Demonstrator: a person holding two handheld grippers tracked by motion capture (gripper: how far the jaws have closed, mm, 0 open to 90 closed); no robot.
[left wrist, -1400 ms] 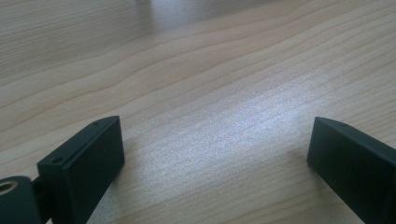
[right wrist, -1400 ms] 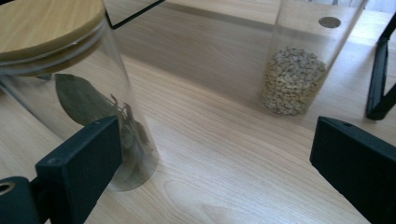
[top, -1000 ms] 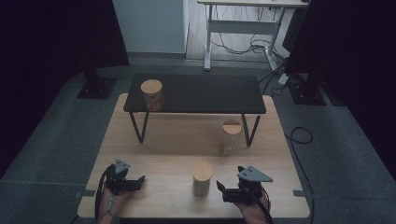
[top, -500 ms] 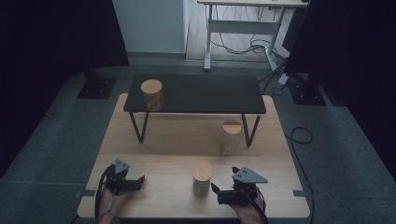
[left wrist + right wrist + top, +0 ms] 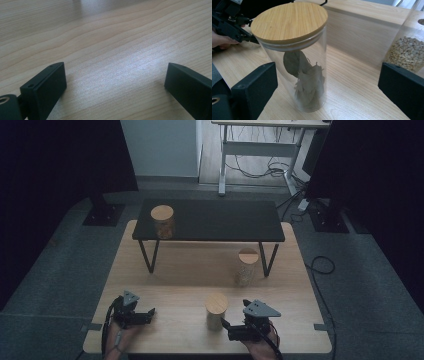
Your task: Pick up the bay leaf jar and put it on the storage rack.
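A glass jar with a wooden lid (image 5: 216, 311) stands at the front middle of the wooden board; in the right gripper view this jar (image 5: 297, 57) holds dried leaves. My right gripper (image 5: 226, 329) lies just right of it, open, jaws pointing at it. In its own view the right gripper (image 5: 328, 75) has the jar ahead of the gap, nearer the left jaw. My left gripper (image 5: 151, 316) rests at the front left, open and apart from the jar; the left gripper (image 5: 115, 75) has bare wood between its jaws.
A second jar (image 5: 246, 266) with seeds (image 5: 407, 52) stands by the right leg of the low black table (image 5: 220, 222). A third jar (image 5: 162, 220) sits on that table's left end. The wooden board (image 5: 180, 275) is open in the middle. Dark floor surrounds it.
My right gripper has shifted slightly left, closer to the front jar. The left gripper and the jars have stayed put.
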